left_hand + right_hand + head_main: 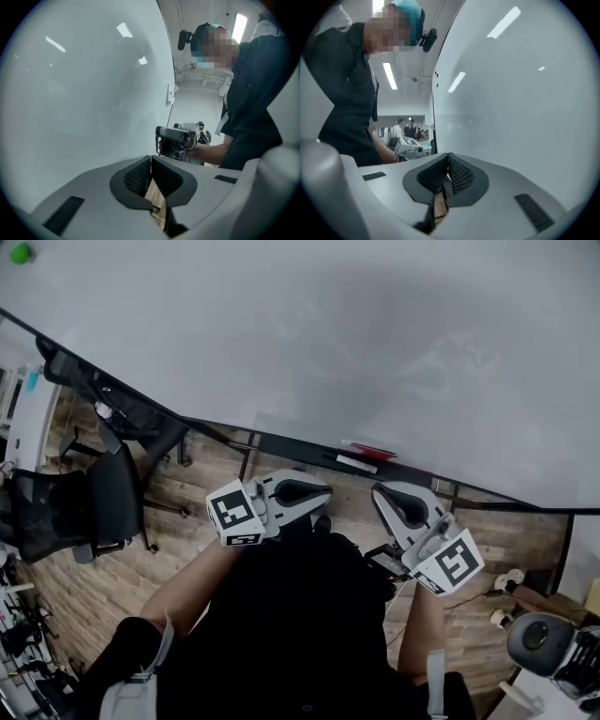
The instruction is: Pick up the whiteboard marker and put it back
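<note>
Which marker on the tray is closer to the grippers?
The white marker; it lies at the front edge of the tray, while the red marker sits behind it, nearer the whiteboard.

- the whiteboard marker (357, 463), slim and white, is lying flat along the black tray (281, 443) at the board's foot.
- a red piece (373, 450), too small to identify, is lying just beside it.

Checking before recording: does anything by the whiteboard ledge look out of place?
Nothing stands out. The red marker and white marker lie along the ledge; left gripper and right gripper are shut, empty.
</note>
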{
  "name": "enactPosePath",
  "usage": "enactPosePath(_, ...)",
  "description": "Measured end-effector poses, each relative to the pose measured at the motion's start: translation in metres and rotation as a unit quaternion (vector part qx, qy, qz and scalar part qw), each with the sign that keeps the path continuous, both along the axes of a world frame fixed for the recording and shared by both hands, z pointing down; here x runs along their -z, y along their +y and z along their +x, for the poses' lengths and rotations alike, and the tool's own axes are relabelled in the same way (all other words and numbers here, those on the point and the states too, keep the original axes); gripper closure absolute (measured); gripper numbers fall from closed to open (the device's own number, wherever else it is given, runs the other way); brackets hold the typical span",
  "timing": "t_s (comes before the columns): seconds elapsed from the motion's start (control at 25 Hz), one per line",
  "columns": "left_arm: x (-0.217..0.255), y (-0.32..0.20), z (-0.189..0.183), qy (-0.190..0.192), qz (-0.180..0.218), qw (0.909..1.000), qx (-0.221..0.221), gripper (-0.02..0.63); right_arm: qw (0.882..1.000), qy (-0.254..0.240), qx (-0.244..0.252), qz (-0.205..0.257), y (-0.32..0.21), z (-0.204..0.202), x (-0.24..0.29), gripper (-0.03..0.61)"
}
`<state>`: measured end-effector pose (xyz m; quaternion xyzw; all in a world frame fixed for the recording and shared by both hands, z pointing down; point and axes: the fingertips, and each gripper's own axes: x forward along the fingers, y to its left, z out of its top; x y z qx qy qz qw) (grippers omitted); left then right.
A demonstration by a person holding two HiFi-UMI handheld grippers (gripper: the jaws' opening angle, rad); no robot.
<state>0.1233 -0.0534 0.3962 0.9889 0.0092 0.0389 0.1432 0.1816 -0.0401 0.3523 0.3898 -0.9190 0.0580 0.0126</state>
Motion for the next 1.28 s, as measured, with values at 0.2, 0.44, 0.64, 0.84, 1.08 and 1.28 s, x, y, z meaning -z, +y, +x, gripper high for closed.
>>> enactPosePath(0.2,0.025,0.011,0.002,0.026,0.015,0.9995,-0.008,0.594,0.997,-0.069,-0.01,0.033,0.029,0.015,0.033,0.56)
enactPosePath(0.44,0.045,0.026,0.007,0.027,0.036,0.9986,-0.026,0.594,0.997,-0.067,-0.03,0.029,0.059,0.022,0.011,0.56)
enactPosePath(0.64,0.044,0.036,0.004,0.015,0.03,0.9984,-0.044,0.594,0.996,-0.07,-0.048,0.025,0.071,0.015,0.0,0.56)
enactPosePath(0.84,0.045,0.049,0.003,0.015,0.028,0.9967,-0.074,0.594,0.994,-0.081,-0.066,0.022,0.083,0.003,-0.005,0.56)
enactPosePath(1.08,0.055,0.068,-0.036,0.031,0.028,0.996,-0.08,0.594,0.996,-0.056,-0.065,0.009,0.092,-0.035,-0.008,0.56)
enactPosePath(1.28,0.049,0.091,-0.096,0.031,0.018,0.9968,-0.072,0.594,0.998,-0.033,-0.062,0.004,0.099,-0.093,-0.014,0.558)
